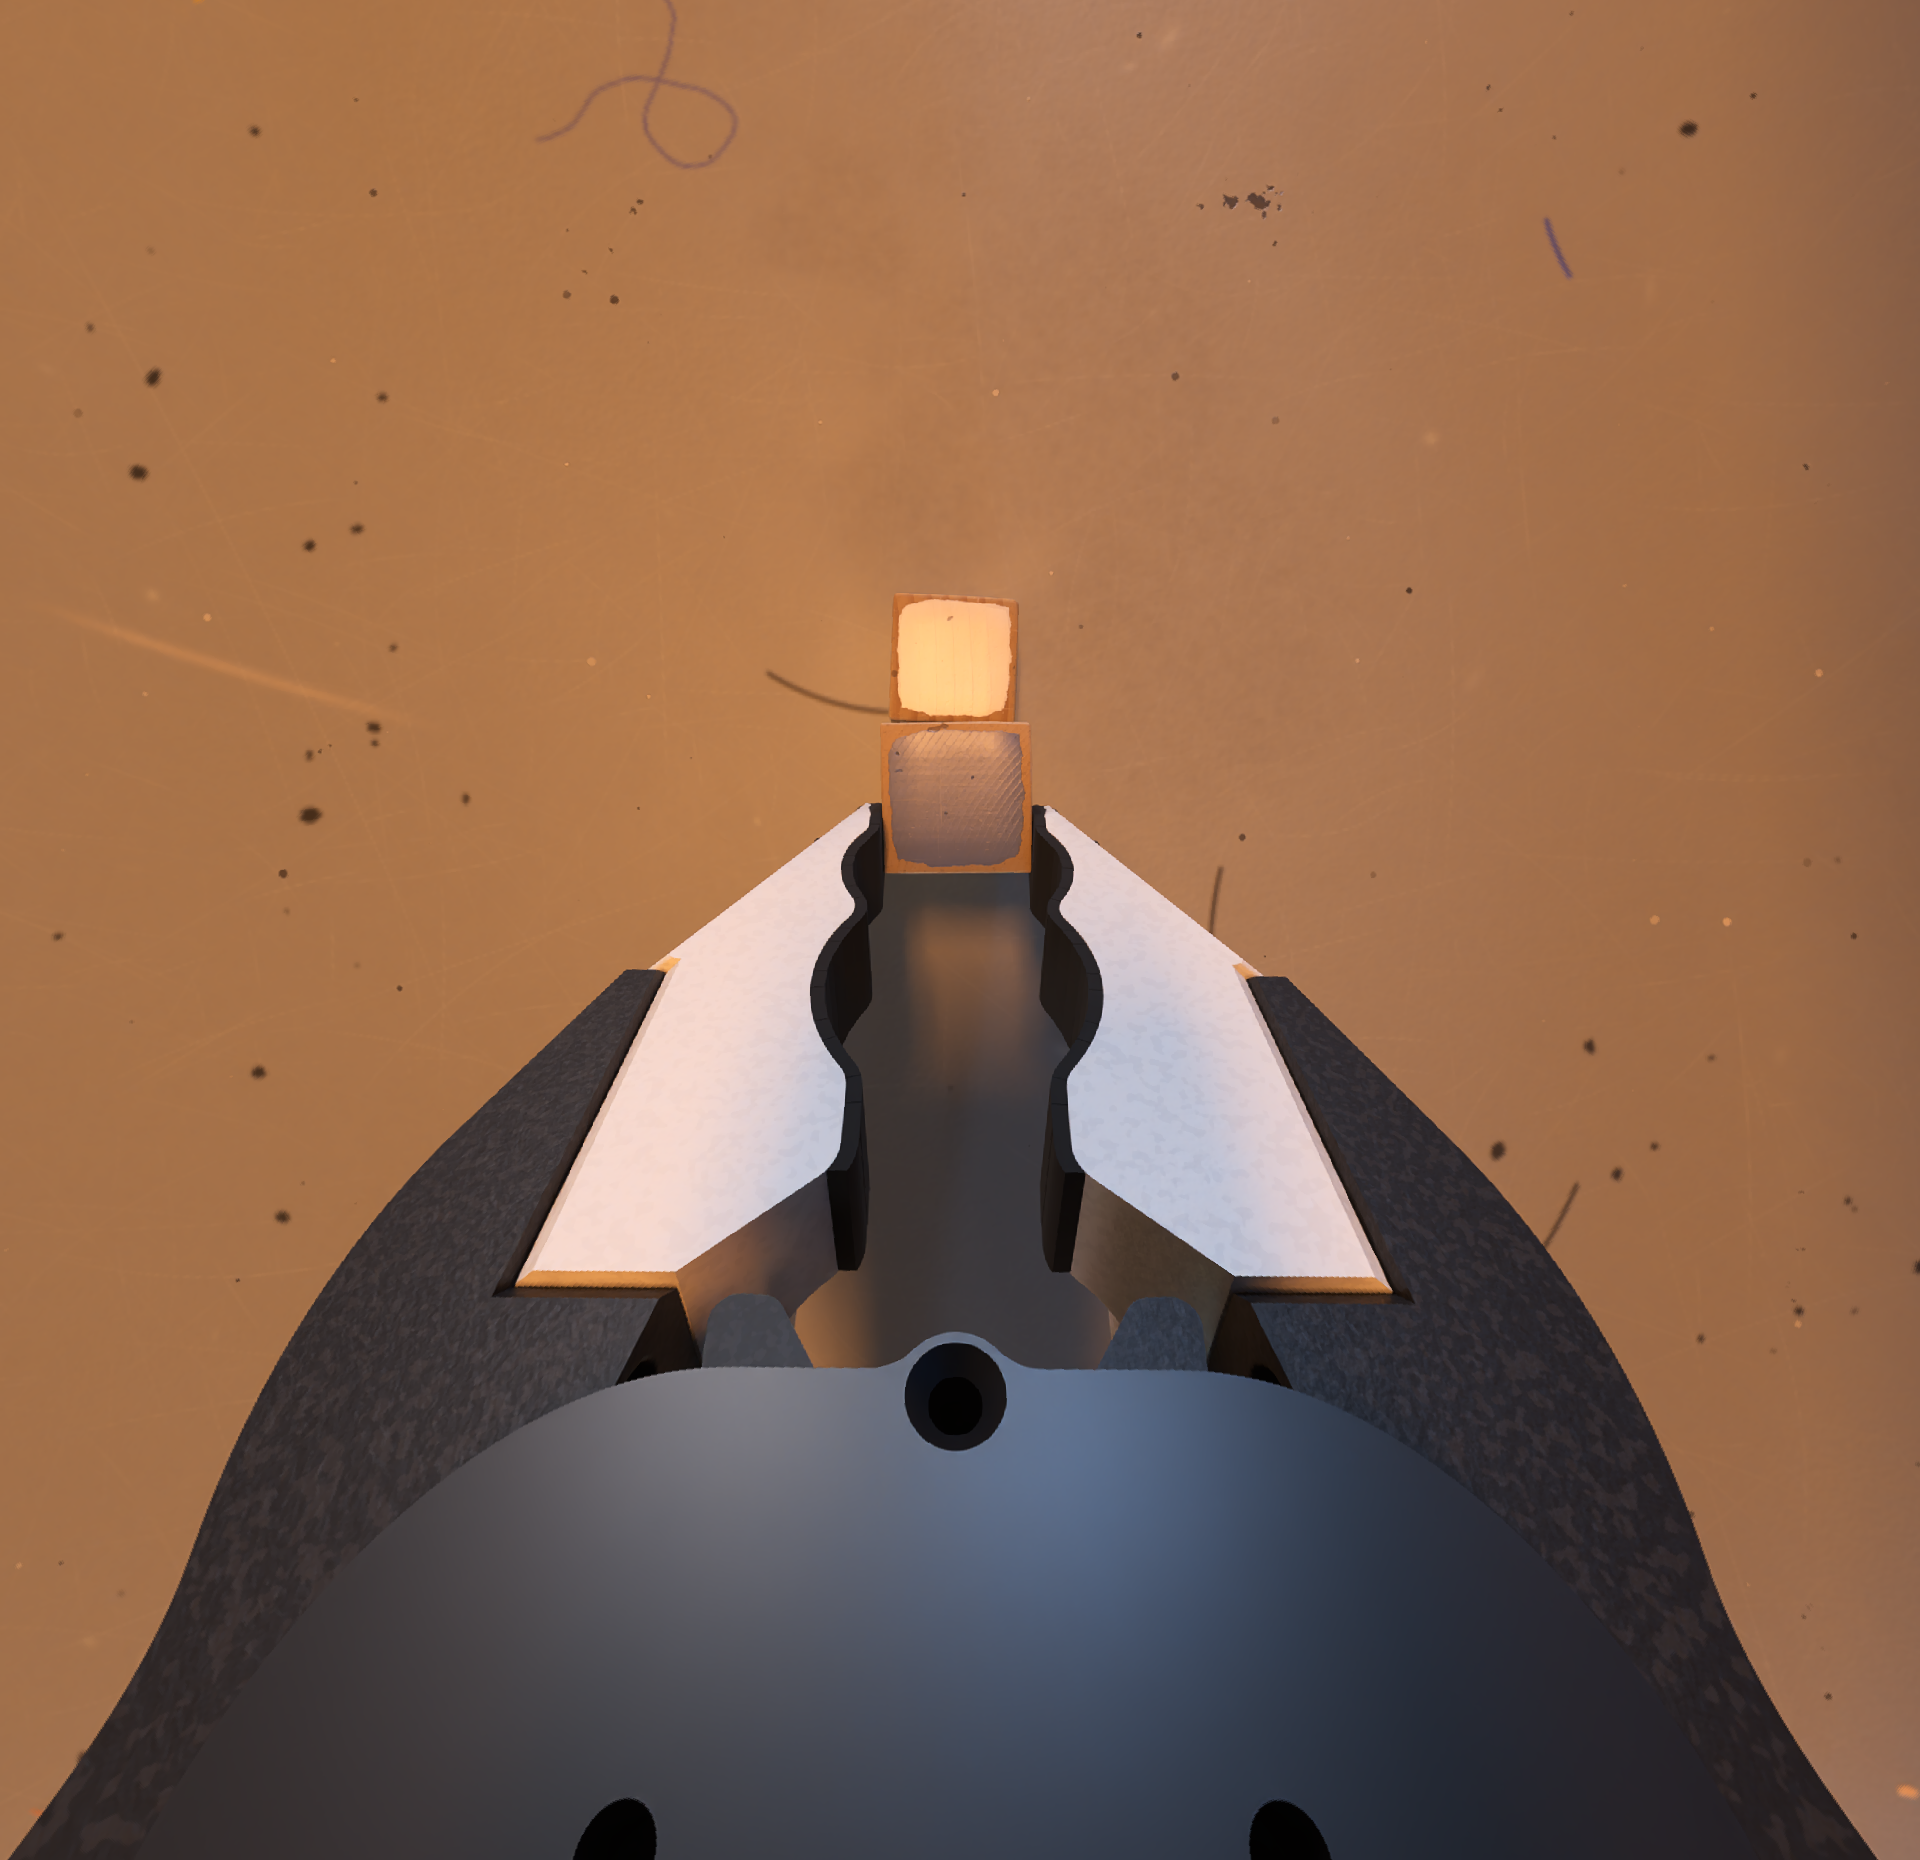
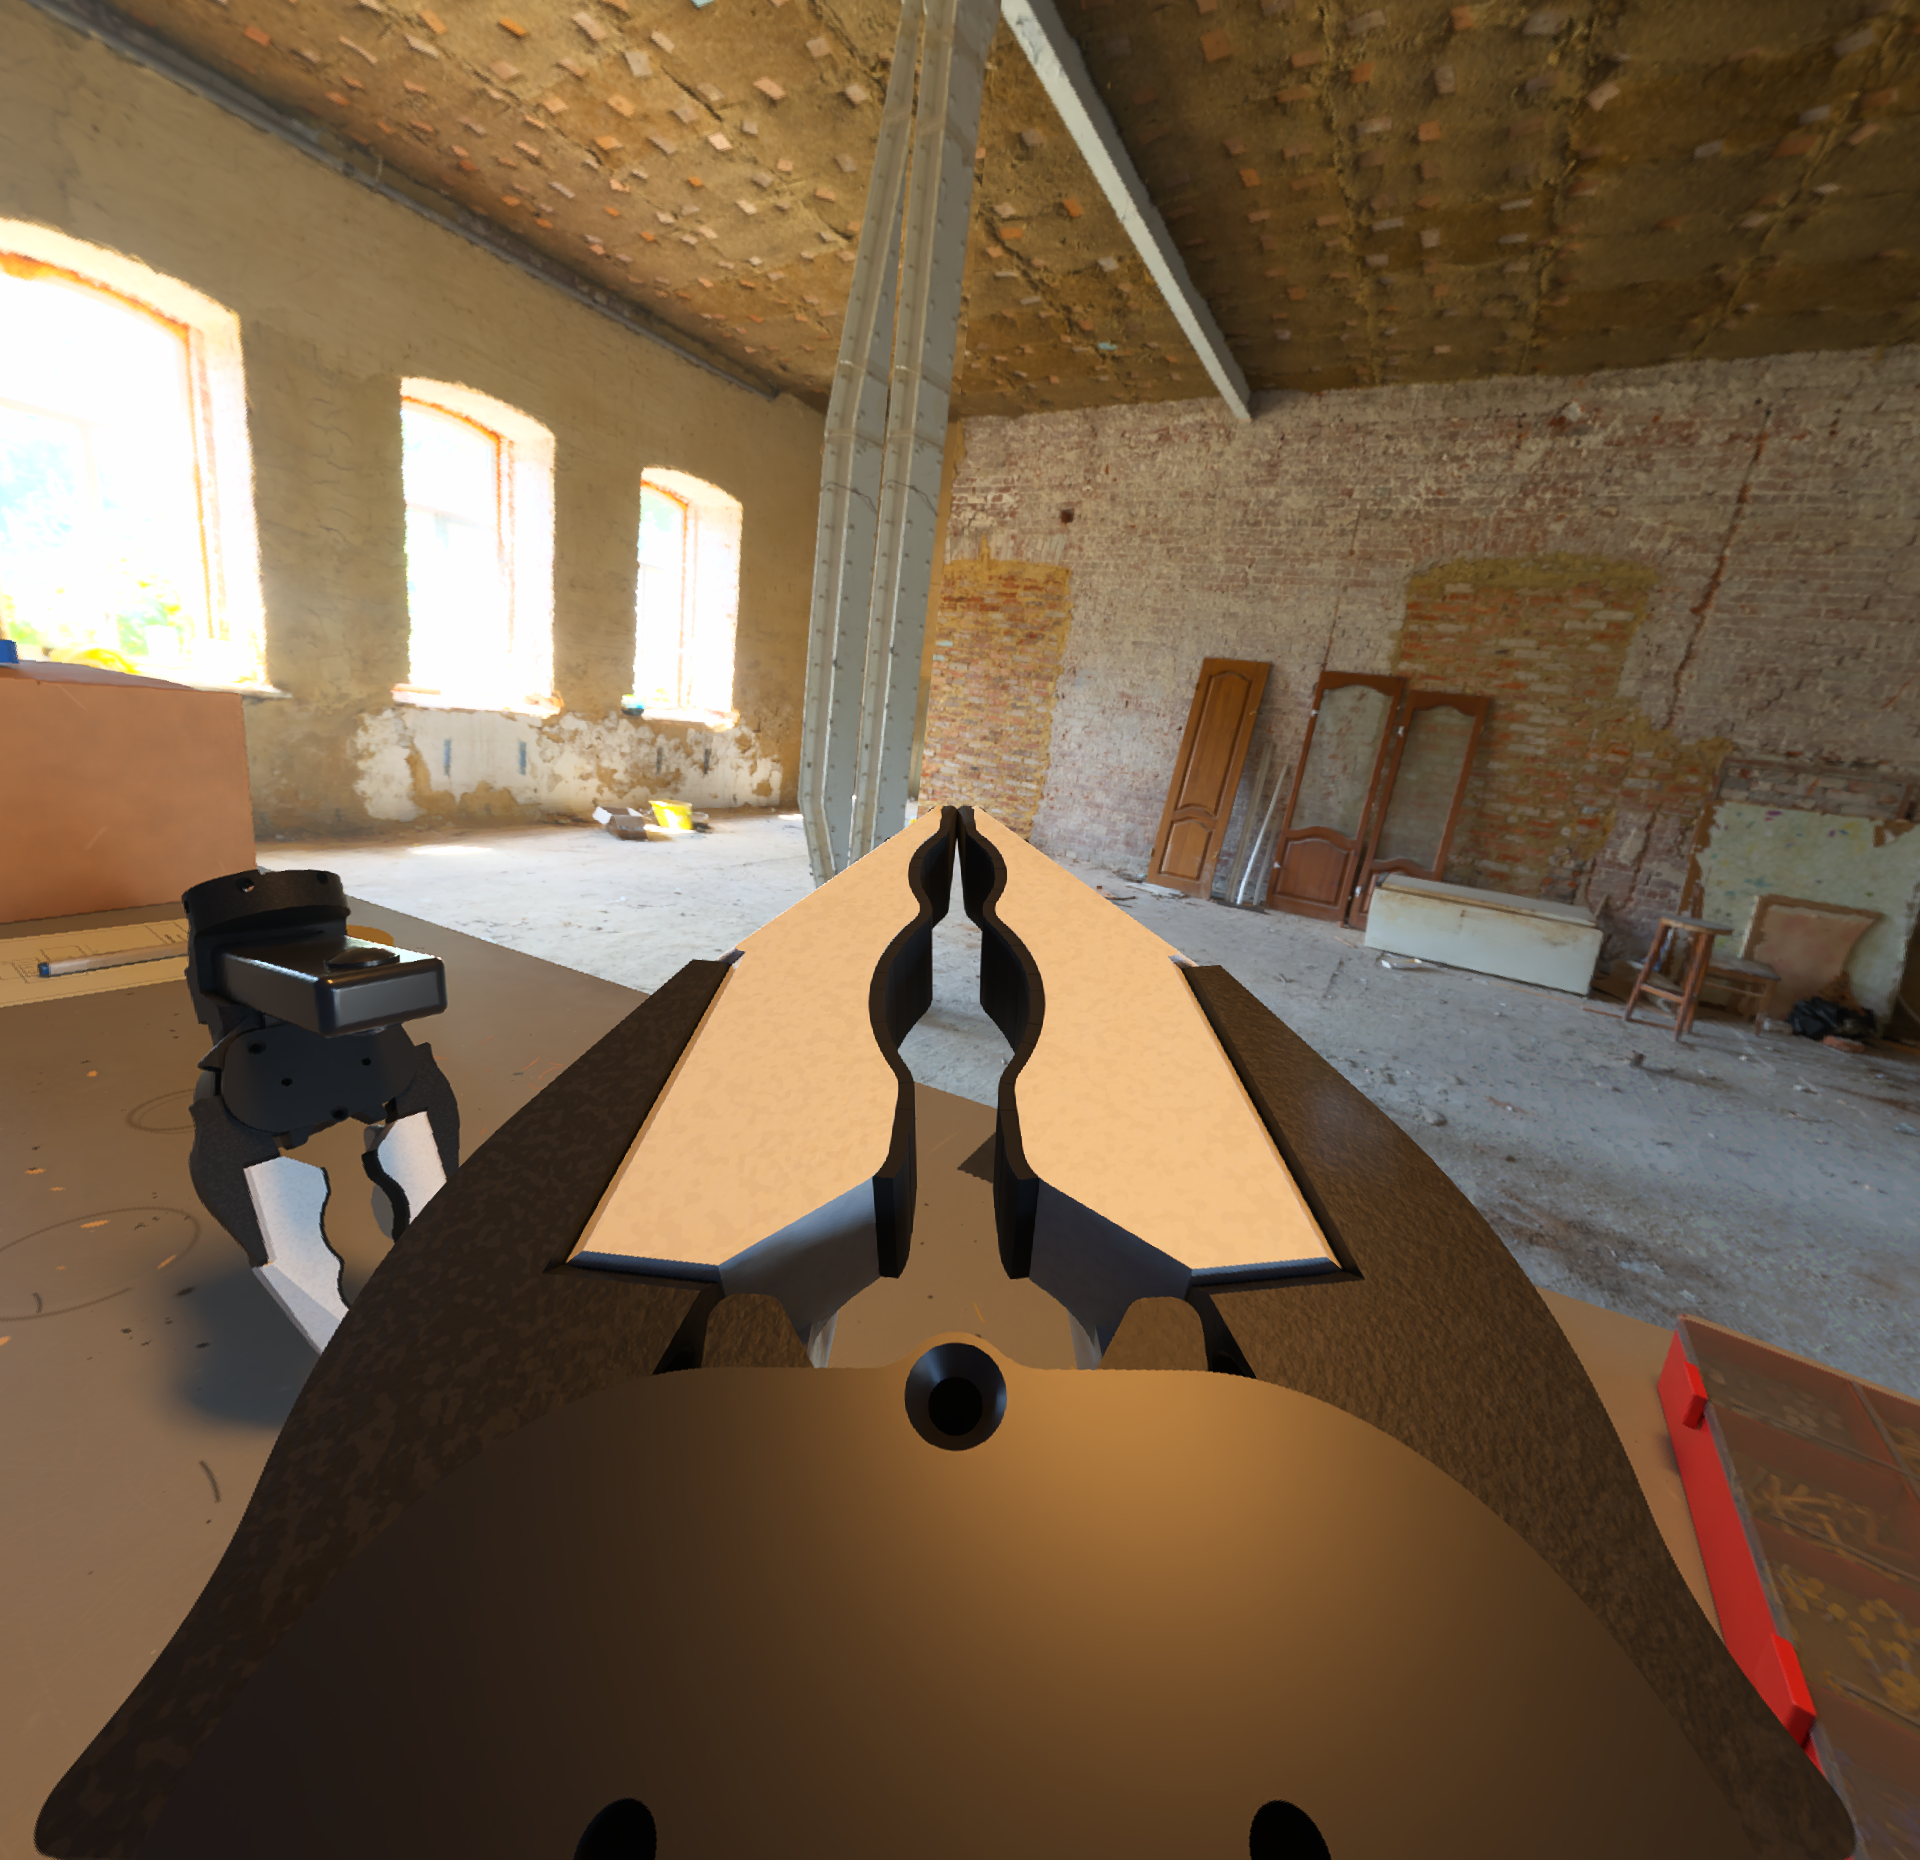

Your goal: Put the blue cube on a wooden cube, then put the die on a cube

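Note:
In the left wrist view my left gripper [image 1: 956,823] points down at the brown table [image 1: 416,563]. Its fingertips press both sides of a cube with a grey-blue face and orange-brown edges [image 1: 956,797]. A wooden cube with a bright pale face [image 1: 954,657] sits just beyond it, touching it. My right gripper [image 2: 956,823] is shut and empty, held level above the table and pointing into the room. The left gripper also shows in the right wrist view [image 2: 332,1228], low at the left, with its fingertips hidden. No die is in view.
A flat red-edged box [image 2: 1704,1561] lies at the table's right edge. A sheet of paper with a pen [image 2: 104,963] and an orange-brown box [image 2: 114,782] stand at the far left. The table top [image 2: 104,1498] is speckled and scratched.

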Available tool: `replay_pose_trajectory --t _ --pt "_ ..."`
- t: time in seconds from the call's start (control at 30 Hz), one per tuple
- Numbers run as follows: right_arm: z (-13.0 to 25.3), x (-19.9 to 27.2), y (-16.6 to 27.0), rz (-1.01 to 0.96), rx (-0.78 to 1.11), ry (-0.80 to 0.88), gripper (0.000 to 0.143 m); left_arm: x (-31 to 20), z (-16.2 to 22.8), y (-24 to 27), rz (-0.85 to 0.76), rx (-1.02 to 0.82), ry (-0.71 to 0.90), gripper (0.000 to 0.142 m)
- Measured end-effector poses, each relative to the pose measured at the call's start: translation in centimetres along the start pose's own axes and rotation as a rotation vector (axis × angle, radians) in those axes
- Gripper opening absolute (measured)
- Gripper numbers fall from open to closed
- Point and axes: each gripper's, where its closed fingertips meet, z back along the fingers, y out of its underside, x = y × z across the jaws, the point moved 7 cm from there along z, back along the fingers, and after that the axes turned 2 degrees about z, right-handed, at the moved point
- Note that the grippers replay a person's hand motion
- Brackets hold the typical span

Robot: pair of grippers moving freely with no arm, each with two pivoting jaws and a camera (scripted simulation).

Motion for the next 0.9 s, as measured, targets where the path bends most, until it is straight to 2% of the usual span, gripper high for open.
replay_pose_trajectory --t 0.1,0.13,0.17,0.27,0.37,0.5,0.6,0.67,0.7,0.8,0.9 --pt "0.0 -0.1 0.0 -0.003 0.0 -0.001 0.0 0.0 0.0 0.0 0.004 0.018 -0.001 0.028" --pt "0.0 -0.1 0.1 -0.004 -0.001 -0.001 0.0 0.0 -0.1 0.1 0.008 0.014 0.016 0.041" --pt "0.0 -0.1 0.1 -0.005 0.0 0.0 0.0 0.1 0.0 0.0 0.015 -0.004 0.033 0.047" --pt "0.0 -0.2 0.3 -0.006 0.005 0.002 0.0 0.2 1.4 -0.7 0.036 -0.066 0.025 0.055" --pt "0.0 -0.3 0.4 -0.008 0.012 0.003 0.0 0.4 5.2 -2.0 0.062 -0.169 -0.026 0.057" --pt "0.1 -0.4 0.5 -0.014 0.008 0.006 0.0 0.5 13.7 -1.9 0.117 -0.324 -0.197 0.056" --pt "0.3 -0.5 0.3 -0.017 -0.004 0.01 0.0 1.8 20.6 2.3 0.251 -0.419 -0.455 0.051" --pt "0.3 -0.5 0.1 -0.018 -0.014 0.012 0.0 2.8 23.8 6.8 0.387 -0.402 -0.644 0.05" --pt "0.3 -0.4 0.0 -0.018 -0.017 0.011 0.0 3.1 24.6 9.1 0.447 -0.383 -0.688 0.049" --pt "0.2 -0.2 -0.2 -0.011 -0.02 0.009 0.0 3.7 24.2 15.4 0.596 -0.327 -0.645 0.049" --pt "-0.1 0.1 -0.2 0.002 -0.008 0.002 0.0 4.1 21.4 20.2 0.582 -0.197 -0.626 0.05"
